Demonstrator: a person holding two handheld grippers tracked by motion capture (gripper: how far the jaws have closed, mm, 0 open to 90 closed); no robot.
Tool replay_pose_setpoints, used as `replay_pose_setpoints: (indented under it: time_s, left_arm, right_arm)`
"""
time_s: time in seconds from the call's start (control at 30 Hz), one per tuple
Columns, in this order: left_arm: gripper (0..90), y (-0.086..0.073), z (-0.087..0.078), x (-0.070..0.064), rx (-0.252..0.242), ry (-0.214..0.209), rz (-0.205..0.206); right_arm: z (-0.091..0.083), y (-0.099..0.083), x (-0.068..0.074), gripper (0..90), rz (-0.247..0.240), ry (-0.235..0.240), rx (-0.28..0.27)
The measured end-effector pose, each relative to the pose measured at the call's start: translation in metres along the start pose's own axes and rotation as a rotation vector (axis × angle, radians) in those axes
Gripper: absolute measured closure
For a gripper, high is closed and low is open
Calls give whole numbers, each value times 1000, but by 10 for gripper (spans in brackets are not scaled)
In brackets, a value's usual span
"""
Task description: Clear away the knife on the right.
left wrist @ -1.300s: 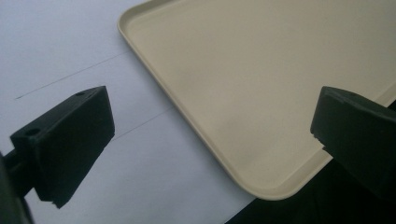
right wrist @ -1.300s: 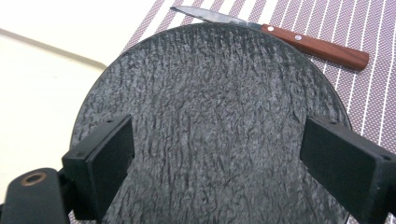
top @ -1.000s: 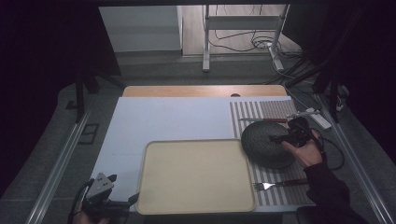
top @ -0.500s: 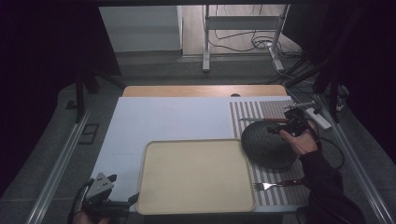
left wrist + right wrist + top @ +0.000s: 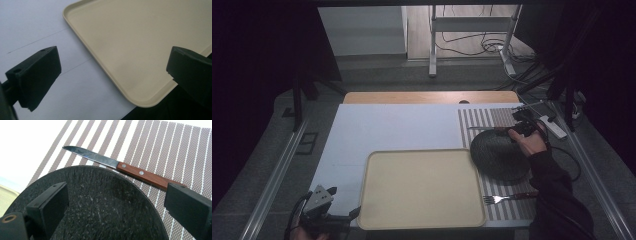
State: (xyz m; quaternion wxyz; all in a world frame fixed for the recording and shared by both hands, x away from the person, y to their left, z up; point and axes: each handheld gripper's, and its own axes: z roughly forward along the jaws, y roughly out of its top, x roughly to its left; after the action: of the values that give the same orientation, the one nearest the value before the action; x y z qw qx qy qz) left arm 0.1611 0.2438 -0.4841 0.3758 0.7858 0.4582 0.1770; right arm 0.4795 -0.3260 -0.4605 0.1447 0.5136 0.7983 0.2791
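A dark speckled round plate (image 5: 498, 156) (image 5: 100, 210) lies on a striped placemat (image 5: 484, 119) (image 5: 175, 147) at the right of the table. Just beyond the plate's far rim lies a knife (image 5: 120, 166) with a wooden handle, its blade pointing left. My right gripper (image 5: 515, 129) (image 5: 117, 193) hovers open over that far rim, the knife a little ahead of its jaws. A fork (image 5: 507, 198) rests on the mat near the front edge. A beige tray (image 5: 422, 187) (image 5: 150, 37) lies bare in the middle. My left gripper (image 5: 346, 217) (image 5: 112, 62) is open at the tray's front left corner.
The white table top (image 5: 397, 125) (image 5: 35, 22) stretches to the left and behind the tray. A light-coloured bar-shaped object (image 5: 551, 125) lies at the table's right edge by the right hand. Cables and a metal stand leg (image 5: 432, 45) are on the floor beyond the table.
The right hand and its gripper moved from the plate's right side toward its far rim, away from the person. The left gripper has stayed where it was.
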Motion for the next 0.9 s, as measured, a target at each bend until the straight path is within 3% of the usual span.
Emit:
replay_pose_setpoints:
  time_s: [0.7, 0.8, 0.9]
  left_arm:
    - [0, 0, 1, 0, 4, -1, 3]
    - [0, 0, 1, -1, 4, -1, 6]
    - [0, 0, 1, -1, 5, -1, 8]
  right_arm:
    - [25, 25, -17, 77, 10, -19, -17]
    - [28, 26, -20, 142, 10, -13, -10]
    - [30, 28, -25, 290, 12, -16, -2]
